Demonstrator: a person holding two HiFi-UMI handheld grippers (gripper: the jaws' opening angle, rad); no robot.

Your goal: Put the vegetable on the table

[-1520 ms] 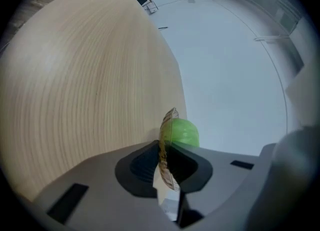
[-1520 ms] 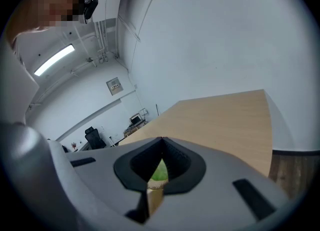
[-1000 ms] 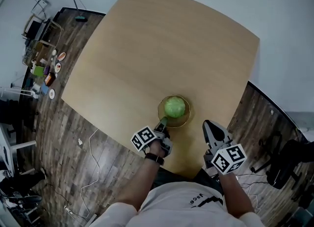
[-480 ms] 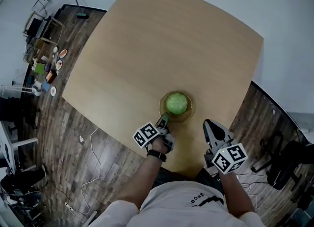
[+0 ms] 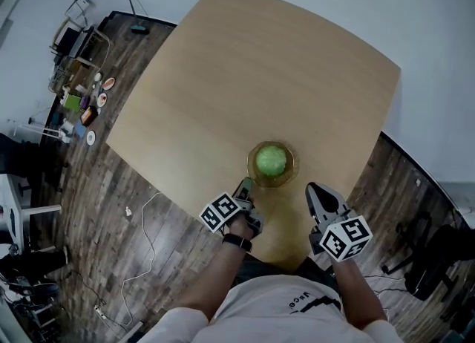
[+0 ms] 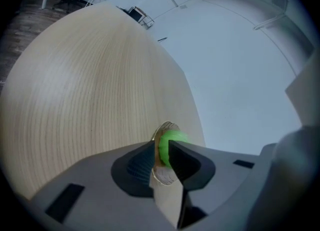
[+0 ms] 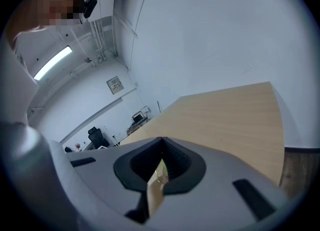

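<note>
The round green vegetable [image 5: 271,160] in the shallow clear bowl [image 5: 251,171] looks light, firm and prone to roll, so it is best pinched across its middle by the left gripper [image 5: 244,184], which sits just near of the bowl, empty, with jaws slightly spread, while the right gripper [image 5: 315,188] is pressed together.

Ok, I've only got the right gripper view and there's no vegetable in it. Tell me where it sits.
Observer: The green vegetable sits in a shallow dish near the table's edge on the person's side, just ahead of the left tool.
Operator: Give me that tool's state.
Observer: Its jaws stand slightly apart, empty, short of the dish.
Operator: Now place my right tool.
Observer: The right tool is over the table, right of the dish and clear of it.
</note>
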